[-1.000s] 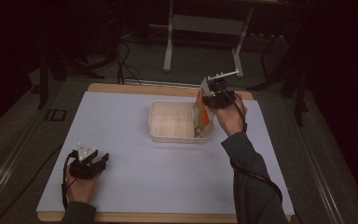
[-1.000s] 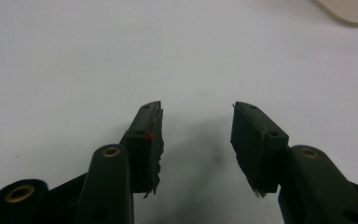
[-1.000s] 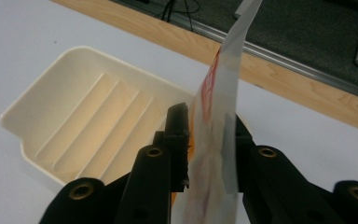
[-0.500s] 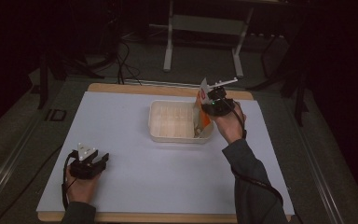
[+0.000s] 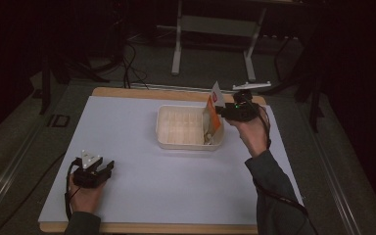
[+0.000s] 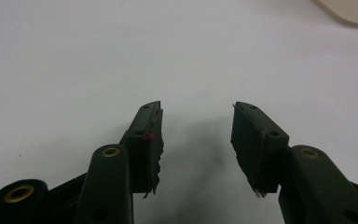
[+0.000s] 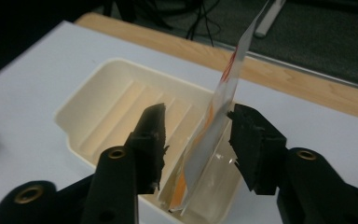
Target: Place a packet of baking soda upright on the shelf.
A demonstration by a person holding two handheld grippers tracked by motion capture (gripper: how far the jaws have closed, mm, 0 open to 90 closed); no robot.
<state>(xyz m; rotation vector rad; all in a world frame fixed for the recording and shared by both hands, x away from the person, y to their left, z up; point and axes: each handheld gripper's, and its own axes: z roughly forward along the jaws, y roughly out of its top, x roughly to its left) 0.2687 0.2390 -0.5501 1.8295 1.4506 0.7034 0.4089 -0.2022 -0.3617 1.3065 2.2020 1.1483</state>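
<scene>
A cream plastic tray [image 5: 186, 145] sits at the middle back of the white table. An orange and white packet [image 5: 213, 115] stands on edge in its right end, leaning on the wall. My right gripper [image 5: 223, 111] hovers at that end, open. In the right gripper view its jaws [image 7: 196, 135] straddle the packet [image 7: 223, 93] loosely over the tray [image 7: 88, 107]. My left gripper [image 5: 108, 166] rests at the front left of the table, open, with nothing between its jaws [image 6: 196, 135].
The white sheet [image 5: 142, 186] covers a wooden table whose edge [image 5: 142, 93] shows at the back. Cables and a metal stand [image 5: 215, 44] lie on the dark floor beyond. A corner of the tray [image 6: 349, 11] shows far off in the left gripper view.
My right gripper has dropped slightly toward the tray's right end while the packet stays upright there. The left hand has not moved.
</scene>
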